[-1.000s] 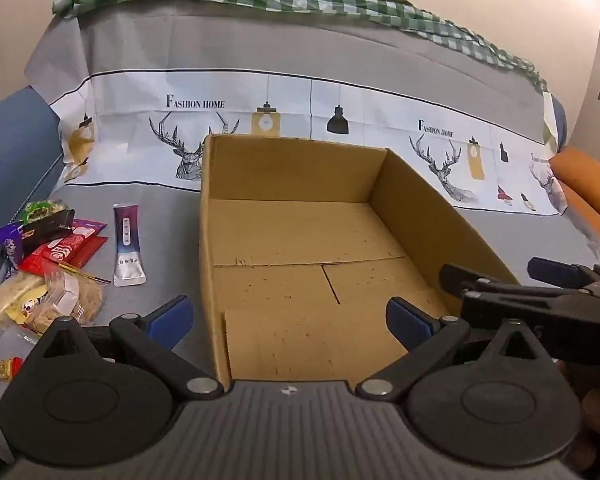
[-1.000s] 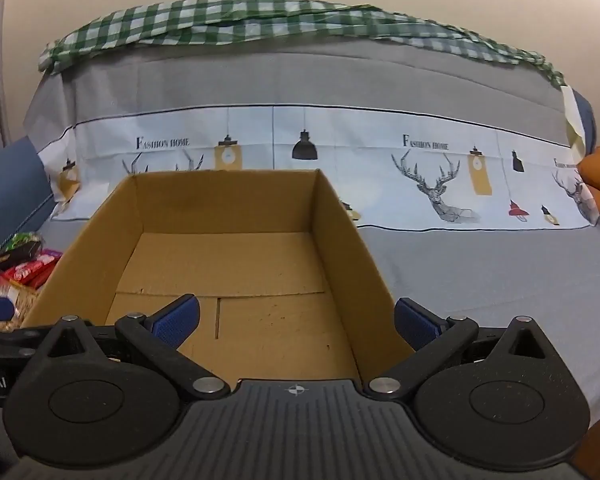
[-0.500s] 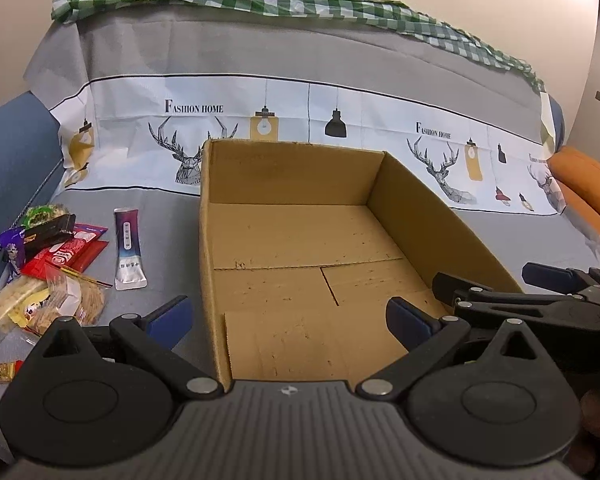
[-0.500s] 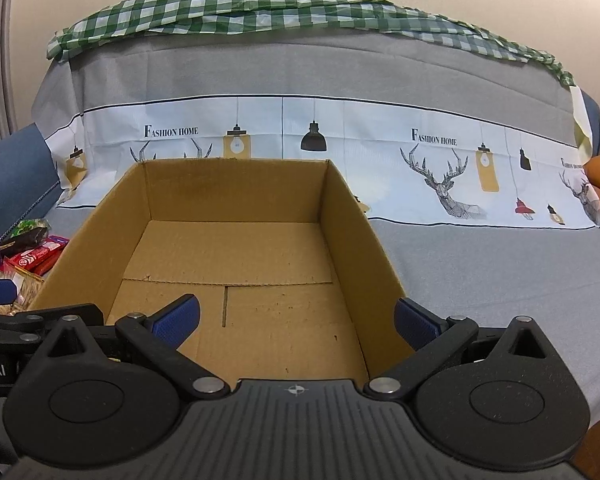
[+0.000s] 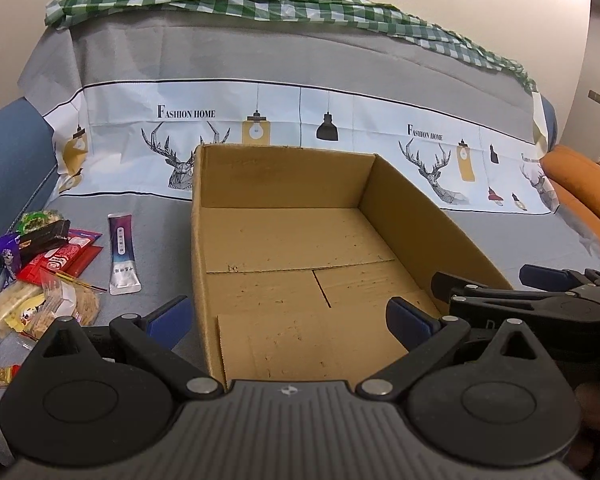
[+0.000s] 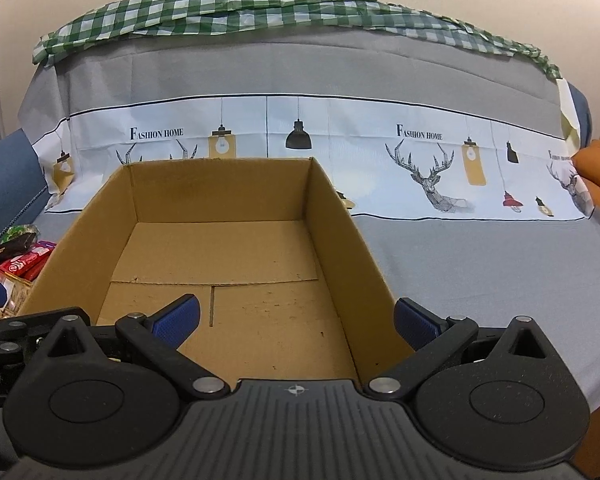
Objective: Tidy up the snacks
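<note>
Hovering over the empty cardboard box [image 5: 300, 240], left tongs [image 5: 288, 316] and right tongs [image 6: 296, 320] are held open, nothing gripped, slightly raised since earlier; snack pile [image 5: 40, 272] is left of the box.

left black plastic two-finger gripper [image 5: 288, 318]: blue ribbed pads showing, silver pivot screws gleaming, ribbed grey housing bearing a compass mark | right black plastic two-finger gripper [image 6: 296, 320]: showing the same build, round black discs flanking
</note>
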Tool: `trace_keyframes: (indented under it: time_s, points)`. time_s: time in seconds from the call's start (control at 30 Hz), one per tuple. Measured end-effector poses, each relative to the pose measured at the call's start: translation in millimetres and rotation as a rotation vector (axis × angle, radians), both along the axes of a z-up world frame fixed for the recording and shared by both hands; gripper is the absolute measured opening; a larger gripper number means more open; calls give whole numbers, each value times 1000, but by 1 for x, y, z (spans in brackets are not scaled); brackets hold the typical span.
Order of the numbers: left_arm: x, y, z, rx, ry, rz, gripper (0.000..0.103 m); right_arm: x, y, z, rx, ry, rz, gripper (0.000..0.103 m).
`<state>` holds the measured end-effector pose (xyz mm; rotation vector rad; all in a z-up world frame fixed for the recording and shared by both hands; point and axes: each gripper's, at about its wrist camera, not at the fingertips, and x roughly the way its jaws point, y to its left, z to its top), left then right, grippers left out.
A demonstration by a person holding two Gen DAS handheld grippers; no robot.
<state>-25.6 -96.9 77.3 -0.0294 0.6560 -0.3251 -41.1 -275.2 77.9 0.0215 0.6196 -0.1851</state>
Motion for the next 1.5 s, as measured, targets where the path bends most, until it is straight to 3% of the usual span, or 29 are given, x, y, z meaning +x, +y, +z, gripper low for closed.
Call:
trace_keyframes:
  time_s: [0.13, 0.6, 0.7, 0.8, 0.87, 0.97, 1.07, 1.17, 1.3, 1.43, 1.5]
  points:
    - [-1, 0, 0, -3, -1, -7, 102, 0, 0, 0, -6, -11, -1, 96]
    - [-3, 0, 1, -33, -20, -57, 102, -2, 1, -3, -16, -50, 8, 91]
    - [-4, 3, 5, -50, -36, -81, 95, -1, 2, -3, -7, -51, 9, 88]
    - [0, 16, 11, -84, -32, -101, 77, -2, 0, -2, 16, -63, 15, 82]
    - [6, 30, 17, -116, -14, -136, 54, -1, 1, -1, 45, -71, 17, 72]
    - [14, 53, 34, -94, -60, -223, 47, 1, 2, 4, 120, -85, 22, 59]
    - [18, 81, 44, -17, -95, -325, 47, 3, 8, 10, 202, -113, 42, 57]
    - [23, 118, 39, 71, -83, -359, 47, 3, 18, 18, 268, -143, 79, 57]
    - [37, 169, 15, 171, 9, -300, 47, 5, 34, 27, 366, -153, 161, 58]
    - [64, 216, -8, 120, 177, -79, 47, 8, 56, 30, 409, -154, 223, 59]
    - [72, 224, -26, 159, 230, -26, 47, 10, 71, 32, 395, -169, 258, 59]
